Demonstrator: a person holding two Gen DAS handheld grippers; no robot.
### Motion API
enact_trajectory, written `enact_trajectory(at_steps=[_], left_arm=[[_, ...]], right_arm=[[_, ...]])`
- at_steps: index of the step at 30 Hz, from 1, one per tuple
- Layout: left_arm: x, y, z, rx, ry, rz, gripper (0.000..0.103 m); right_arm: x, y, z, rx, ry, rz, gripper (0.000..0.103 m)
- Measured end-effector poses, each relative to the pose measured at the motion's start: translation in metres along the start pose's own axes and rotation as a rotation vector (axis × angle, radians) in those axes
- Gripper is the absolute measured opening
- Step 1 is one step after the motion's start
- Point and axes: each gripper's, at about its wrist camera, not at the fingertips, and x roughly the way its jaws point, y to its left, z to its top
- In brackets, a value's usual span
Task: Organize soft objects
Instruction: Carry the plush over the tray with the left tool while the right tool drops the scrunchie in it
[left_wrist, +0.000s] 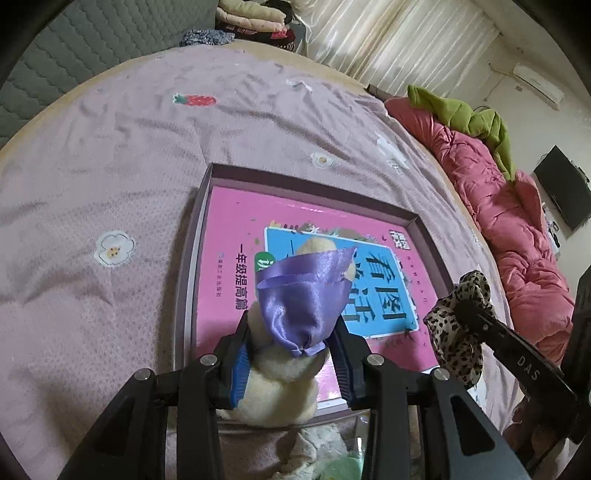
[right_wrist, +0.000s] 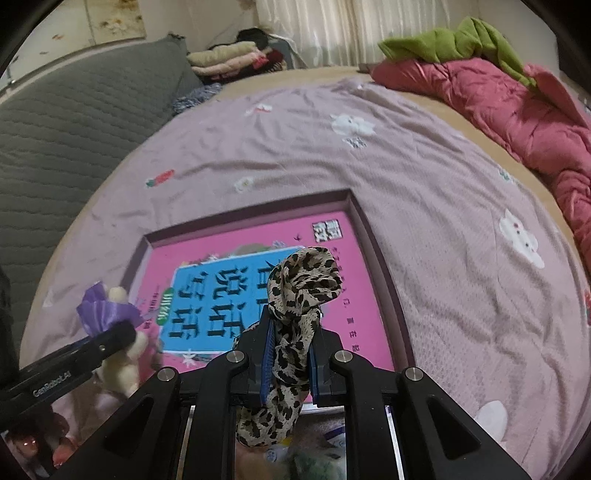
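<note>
In the left wrist view, the left gripper (left_wrist: 291, 350) occupies the lower centre of the frame. Its jaws are clamped on a cream plush toy (left_wrist: 280, 384), pads pressing its sides. A purple satin cloth (left_wrist: 306, 295) wraps the toy and projects past the fingertips toward frame centre.

In the right wrist view, the right gripper (right_wrist: 290, 350) sits at lower centre, jaws clenched tight on a leopard-print scarf (right_wrist: 295, 332). The scarf runs lengthwise between the blue pads (right_wrist: 266, 363): one bunched end stands above the fingertips, the other hangs below the jaws toward the bottom edge.

Behind both grippers lies a shallow box (left_wrist: 207, 206) with a mauve rim, floored by a pink book cover (right_wrist: 240, 243) with a blue panel. Both held items are in front of this box, the plush toy at its left part, the scarf at its right.

The box rests on a lilac bedspread (right_wrist: 424, 192). Farther off, a pink quilt (right_wrist: 498, 96) and green garment (right_wrist: 450, 40) lie at upper right; folded clothes (right_wrist: 229, 55) at top centre.
</note>
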Motion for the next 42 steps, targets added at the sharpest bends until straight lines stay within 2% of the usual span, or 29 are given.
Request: enact_trajectory(at_steps=[8, 12, 18, 20, 22, 25, 28, 31, 35, 42], left_arm=[[0.011, -0.006, -0.006, 0.036, 0.029, 0.017, 0.039], [0.012, -0.005, -0.006, 0.037, 0.031, 0.024, 0.039], [0.016, -0.002, -0.006, 0.028, 0.036, 0.024, 0.039], [0.018, -0.001, -0.005, 0.024, 0.037, 0.023, 0.039], [0.02, 0.003, -0.005, 0.012, 0.041, 0.022, 0.039], [0.021, 0.01, -0.004, -0.018, 0.046, 0.002, 0.039], [0.022, 0.013, -0.003, -0.028, 0.038, -0.005, 0.039], [0.022, 0.014, -0.002, -0.033, 0.021, -0.008, 0.039], [0.021, 0.017, -0.001, -0.041, 0.006, -0.026, 0.039], [0.02, 0.02, 0.002, -0.057, 0.027, -0.03, 0.041]], right_arm=[[0.018, -0.015, 0.001, 0.034, 0.017, -0.072, 0.018], [0.029, -0.023, -0.001, 0.061, 0.051, -0.071, 0.019], [0.031, -0.021, -0.003, 0.021, 0.061, -0.083, 0.021], [0.03, -0.023, -0.002, 0.028, 0.054, -0.098, 0.029], [0.03, -0.025, -0.002, 0.037, 0.052, -0.099, 0.03], [0.027, -0.028, -0.003, 0.044, 0.047, -0.111, 0.039], [0.017, -0.031, -0.004, 0.05, 0.012, -0.109, 0.043], [0.009, -0.034, -0.005, 0.052, 0.001, -0.114, 0.052], [-0.001, -0.037, -0.006, 0.063, -0.014, -0.122, 0.052], [-0.021, -0.038, -0.01, 0.069, -0.038, -0.103, 0.057]])
